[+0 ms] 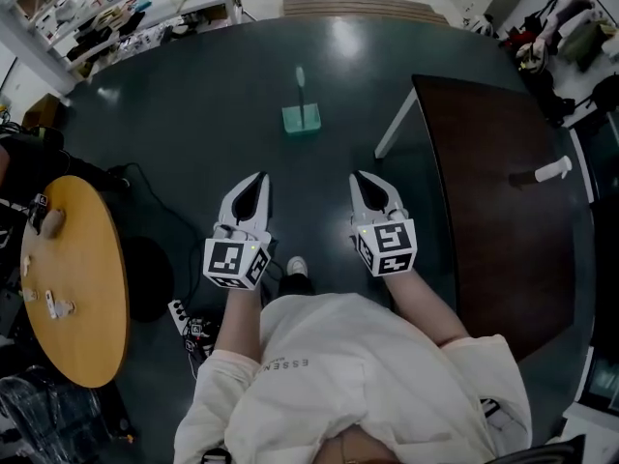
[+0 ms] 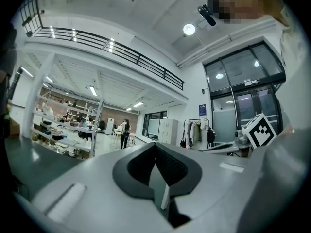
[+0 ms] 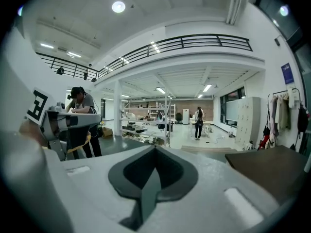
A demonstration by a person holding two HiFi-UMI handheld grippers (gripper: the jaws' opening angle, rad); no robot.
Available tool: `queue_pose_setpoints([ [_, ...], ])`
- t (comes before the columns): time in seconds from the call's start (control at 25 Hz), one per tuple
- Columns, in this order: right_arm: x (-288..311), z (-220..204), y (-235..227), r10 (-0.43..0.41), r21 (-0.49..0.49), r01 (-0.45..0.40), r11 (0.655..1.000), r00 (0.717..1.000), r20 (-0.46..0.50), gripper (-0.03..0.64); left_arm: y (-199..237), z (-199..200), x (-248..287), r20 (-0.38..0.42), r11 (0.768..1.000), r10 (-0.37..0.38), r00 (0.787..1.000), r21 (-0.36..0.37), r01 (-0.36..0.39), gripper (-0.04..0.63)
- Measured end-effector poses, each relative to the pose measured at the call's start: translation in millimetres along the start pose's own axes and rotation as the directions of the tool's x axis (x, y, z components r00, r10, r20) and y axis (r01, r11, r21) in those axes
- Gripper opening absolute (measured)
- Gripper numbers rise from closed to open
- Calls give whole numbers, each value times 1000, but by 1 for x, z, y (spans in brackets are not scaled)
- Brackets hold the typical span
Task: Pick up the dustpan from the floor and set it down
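The dustpan (image 1: 302, 117) sits on the dark floor (image 1: 184, 114), a pale green pan with its thin handle standing up. In the head view it is well ahead of both grippers and apart from them, roughly in line with the gap between their tips. Neither gripper touches it.

The left gripper (image 1: 261, 176) is held out in front of the person, pointing forward toward the dustpan. Its jaws are closed tip to tip with nothing between them, and the left gripper view (image 2: 156, 147) shows the dark pads meeting along a thin seam.

The right gripper (image 1: 355, 176) is beside it at about the same reach, also aimed forward. Its jaws are pressed together and empty, and the right gripper view (image 3: 155, 149) shows the pads joined at the tip.

A dark table (image 1: 503, 211) stands to the right of the right gripper. Its white leg (image 1: 397, 124) slants down to the floor just right of the dustpan. A white object (image 1: 544, 172) lies on that table. A round wooden table (image 1: 82, 288) with a few small items is to the left of the left gripper. A power strip (image 1: 179, 312) lies on the floor near it. One shoe (image 1: 297, 266) shows between the two marker cubes.
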State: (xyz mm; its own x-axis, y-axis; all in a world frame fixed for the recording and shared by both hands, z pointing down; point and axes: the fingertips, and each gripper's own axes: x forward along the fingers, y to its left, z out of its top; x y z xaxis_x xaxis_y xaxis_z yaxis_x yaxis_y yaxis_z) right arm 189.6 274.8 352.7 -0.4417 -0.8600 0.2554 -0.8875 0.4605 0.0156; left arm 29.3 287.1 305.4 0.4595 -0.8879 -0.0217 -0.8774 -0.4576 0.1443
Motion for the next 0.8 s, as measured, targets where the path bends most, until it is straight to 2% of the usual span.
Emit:
queue_pose_setpoints([
  [0.16, -17, -1, -7, 3, -1, -3, 1000, 1000, 4, -8, -21, -2, -8, 11, 1000, -7, 1000, 14, 6, 12],
  [0.36, -24, -9, -8, 3, 32, -3, 999, 1000, -8, -8, -35, -2, -16, 17, 1000, -23, 1000, -3, 23, 12],
  [0.8, -31, -15, -5, 9, 17, -8, 1000, 1000, -24, -8, -41, -13, -23, -6, 1000, -9, 1000, -13, 9, 12],
])
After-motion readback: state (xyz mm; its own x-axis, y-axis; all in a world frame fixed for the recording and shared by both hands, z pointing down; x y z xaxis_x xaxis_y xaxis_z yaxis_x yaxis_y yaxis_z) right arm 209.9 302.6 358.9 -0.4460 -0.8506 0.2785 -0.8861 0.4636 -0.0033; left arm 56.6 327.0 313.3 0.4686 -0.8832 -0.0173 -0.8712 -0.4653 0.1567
